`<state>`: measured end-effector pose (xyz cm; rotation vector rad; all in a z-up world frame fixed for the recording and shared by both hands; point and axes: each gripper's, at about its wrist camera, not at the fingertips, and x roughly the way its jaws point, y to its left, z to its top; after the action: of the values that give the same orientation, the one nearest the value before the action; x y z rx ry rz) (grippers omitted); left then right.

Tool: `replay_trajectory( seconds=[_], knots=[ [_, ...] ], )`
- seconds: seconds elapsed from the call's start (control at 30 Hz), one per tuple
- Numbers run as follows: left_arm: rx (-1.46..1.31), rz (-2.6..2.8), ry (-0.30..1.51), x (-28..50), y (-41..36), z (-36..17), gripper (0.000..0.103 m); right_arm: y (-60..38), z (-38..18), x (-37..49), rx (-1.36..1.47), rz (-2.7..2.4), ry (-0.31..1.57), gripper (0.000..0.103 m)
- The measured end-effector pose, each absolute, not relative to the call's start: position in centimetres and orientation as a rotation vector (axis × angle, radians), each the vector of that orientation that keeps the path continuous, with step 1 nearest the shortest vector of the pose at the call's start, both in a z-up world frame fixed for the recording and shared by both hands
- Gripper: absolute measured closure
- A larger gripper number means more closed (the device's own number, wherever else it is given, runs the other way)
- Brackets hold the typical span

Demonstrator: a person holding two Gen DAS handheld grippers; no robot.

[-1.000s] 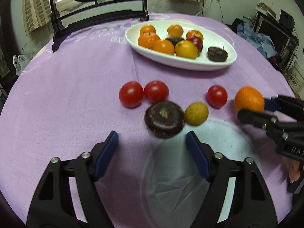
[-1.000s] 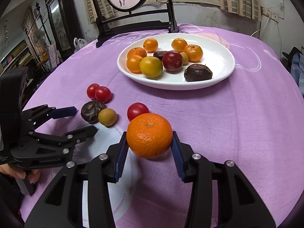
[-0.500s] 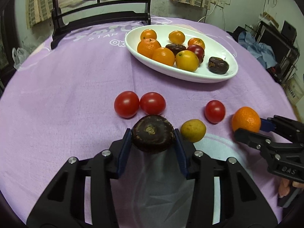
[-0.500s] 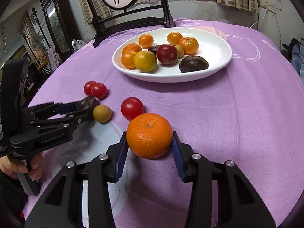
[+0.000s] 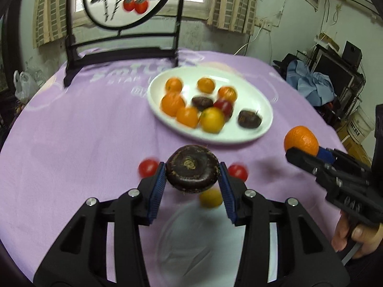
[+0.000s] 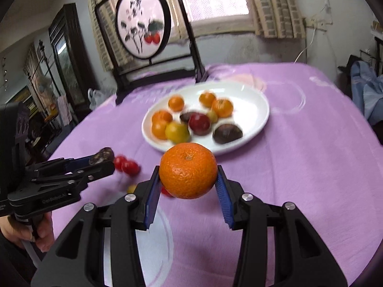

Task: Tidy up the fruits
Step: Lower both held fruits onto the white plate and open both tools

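Observation:
My left gripper (image 5: 192,179) is shut on a dark brown round fruit (image 5: 192,171) and holds it above the purple cloth. My right gripper (image 6: 188,179) is shut on an orange (image 6: 188,169), also lifted; that orange shows in the left wrist view (image 5: 301,140). A white oval plate (image 5: 263,105) lies ahead with several oranges, a red fruit and dark fruits. Red tomatoes (image 5: 148,167) (image 5: 237,171) and a small yellow fruit (image 5: 210,198) lie on the cloth below the left gripper. The left gripper shows at the left of the right wrist view (image 6: 103,160).
A black wooden stand with a round painted screen (image 5: 124,0) stands at the table's far edge. The round table has a purple cloth (image 6: 311,155). Clothes and shelves (image 5: 316,86) sit off the right side.
Both grippers have risen from the cloth with their fruit. The left gripper closed on the dark fruit between one second and half a second ago.

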<state>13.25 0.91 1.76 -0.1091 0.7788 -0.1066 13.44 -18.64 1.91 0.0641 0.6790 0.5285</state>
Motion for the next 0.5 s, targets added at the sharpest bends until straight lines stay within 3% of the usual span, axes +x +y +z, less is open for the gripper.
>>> replay_trajectory(
  seconds=[0.23,0.5],
  knots=[
    [-0.130,-0.123,0.801,20.7,-1.7,3.6,0.058,-16.7,1.9,17.8,-0.044,0.546,0.692,0.058],
    [-0.121,-0.074,0.841,25.6,-1.7,2.2,0.058,-15.3,-0.7,21.9,-0.049,0.517,0.779,0.058]
  ],
)
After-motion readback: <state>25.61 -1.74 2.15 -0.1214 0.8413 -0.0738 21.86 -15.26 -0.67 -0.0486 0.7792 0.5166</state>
